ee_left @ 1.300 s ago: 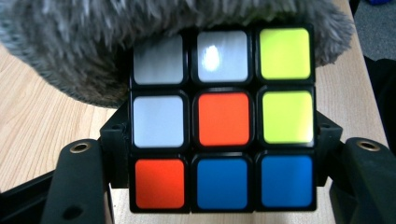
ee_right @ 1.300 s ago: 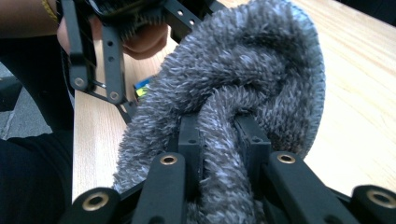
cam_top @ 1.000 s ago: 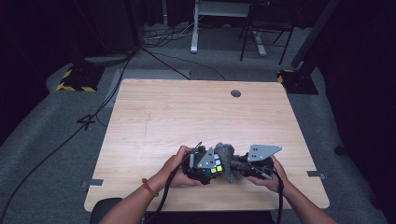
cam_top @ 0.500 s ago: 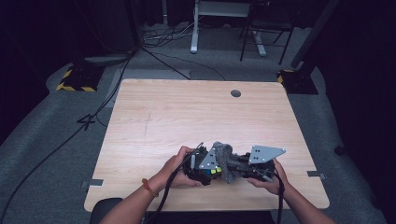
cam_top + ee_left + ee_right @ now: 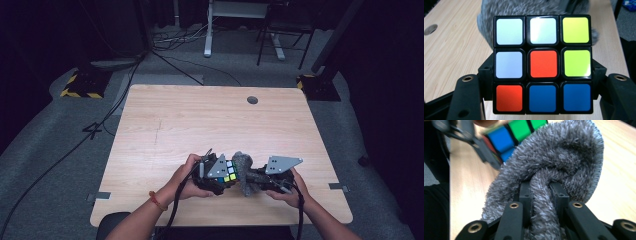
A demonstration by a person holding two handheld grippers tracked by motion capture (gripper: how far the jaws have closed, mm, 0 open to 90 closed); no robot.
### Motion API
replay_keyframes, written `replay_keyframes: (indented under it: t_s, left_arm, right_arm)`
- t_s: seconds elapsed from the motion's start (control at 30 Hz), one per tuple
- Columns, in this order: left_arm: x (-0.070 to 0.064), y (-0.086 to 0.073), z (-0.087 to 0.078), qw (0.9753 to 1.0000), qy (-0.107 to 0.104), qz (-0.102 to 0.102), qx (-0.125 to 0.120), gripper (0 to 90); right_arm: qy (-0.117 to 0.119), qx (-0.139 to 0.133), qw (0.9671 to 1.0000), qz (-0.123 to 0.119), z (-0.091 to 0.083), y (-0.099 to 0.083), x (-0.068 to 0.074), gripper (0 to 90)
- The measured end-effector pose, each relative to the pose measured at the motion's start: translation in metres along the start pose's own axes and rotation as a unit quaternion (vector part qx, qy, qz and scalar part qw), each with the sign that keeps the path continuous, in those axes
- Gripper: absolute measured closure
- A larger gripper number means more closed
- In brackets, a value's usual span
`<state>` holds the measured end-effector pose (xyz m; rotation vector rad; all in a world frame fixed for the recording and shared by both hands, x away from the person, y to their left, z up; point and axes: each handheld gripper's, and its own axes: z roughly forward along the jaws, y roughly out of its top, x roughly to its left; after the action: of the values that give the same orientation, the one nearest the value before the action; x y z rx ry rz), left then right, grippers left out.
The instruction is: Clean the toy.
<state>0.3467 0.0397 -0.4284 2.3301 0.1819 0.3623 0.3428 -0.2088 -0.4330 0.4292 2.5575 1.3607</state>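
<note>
Now, near front edge of wooden table [image 5: 210, 120], both hands close together. Left gripper [image 5: 216, 176] clamped on puzzle cube [image 5: 542, 63], jaws pressed against its two sides, cube filling the gap. Cube face toward left gripper camera: white, white, yellow on top row; white, red, yellow in middle; red, blue, blue at bottom. Seen in high view as small coloured block [image 5: 228, 172] just left of grey fuzzy cloth [image 5: 243, 172]. Right gripper [image 5: 541, 192] pinched nearly closed on a fold of cloth [image 5: 559, 162], fold squeezed between the two jaws, rest of cloth bunched up and over them. Cloth touching cube: grey fluff right behind cube top in left gripper view, blue and green cube squares [image 5: 509, 137] tight against cloth in right gripper view, blurred. Cube held off table surface or on it, cannot tell. Left hand [image 5: 187, 175] and right hand [image 5: 287, 192] wrapped around gripper handles, cables trailing back toward person.
</note>
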Motion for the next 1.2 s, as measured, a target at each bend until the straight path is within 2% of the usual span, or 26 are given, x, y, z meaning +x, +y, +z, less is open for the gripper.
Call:
replay_keyframes:
  t_s: [0.03,0.1,0.17,0.27,0.37,0.5,0.57,0.67,0.77,0.83,0.9,1.0,1.07,1.2]
  left_arm:
    - [0.0,0.0,0.002,1.0,0.001,0.001,0.004,33.2]
    - [-0.001,0.0,0.005,0.9999,-0.002,0.0,0.01,33.2]
    - [-0.003,0.0,0.01,0.9998,-0.006,0.001,0.018,33.2]
    - [-0.008,0.001,0.014,0.9995,-0.012,0.013,0.028,33.3]
    - [-0.008,0.002,0.012,0.9997,-0.012,0.013,0.02,33.3]
    - [-0.007,0.004,0.002,0.9998,-0.01,0.018,-0.009,33.2]
    - [-0.005,0.004,-0.003,0.9996,-0.006,0.013,-0.023,33.2]
    - [-0.002,0.003,-0.006,0.9996,-0.001,0.006,-0.026,33.2]
    - [0.0,0.0,-0.005,0.9998,0.001,0.006,-0.021,33.2]
    - [0.0,0.0,-0.003,0.9999,0.006,0.007,-0.012,33.2]
    - [0.0,-0.001,-0.001,1.0,0.001,0.006,-0.007,33.2]
    - [-0.002,0.0,0.004,0.9999,0.0,0.012,0.005,33.2]
    - [-0.005,-0.001,0.008,0.9998,-0.006,0.013,0.012,33.1]
    - [-0.007,0.0,0.01,0.9997,-0.003,0.018,0.019,33.2]
  right_arm:
    - [0.008,-0.009,0.9999,0.002,-0.001,0.001,0.002,75.6]
    - [0.005,-0.011,0.9999,-0.007,-0.002,0.004,0.005,75.5]
    - [0.01,-0.026,0.9996,-0.003,-0.004,0.005,0.005,75.5]
    - [-0.007,-0.037,0.9992,-0.015,-0.005,0.009,0.008,75.5]
    - [-0.017,-0.03,0.9993,-0.015,-0.002,0.009,0.006,75.5]
    - [-0.027,0.0,0.9996,-0.003,0.002,0.002,-0.002,75.5]
    - [-0.04,0.016,0.9989,-0.017,0.003,-0.003,-0.004,75.5]
    - [-0.029,0.018,0.9993,-0.015,0.004,-0.007,-0.003,75.5]
    - [-0.023,0.013,0.9994,-0.023,0.002,-0.003,0.003,75.5]
    - [-0.015,0.0,0.9997,-0.021,-0.001,-0.001,0.004,75.5]
    - [0.0,-0.013,0.9998,-0.017,-0.004,0.002,0.005,75.3]
    - [0.004,-0.021,0.9992,-0.034,-0.005,0.007,0.011,74.9]
    - [0.01,-0.032,0.9987,-0.037,-0.006,0.008,0.012,74.8]
    - [-0.003,-0.026,0.9988,-0.04,-0.003,0.012,0.012,74.6]
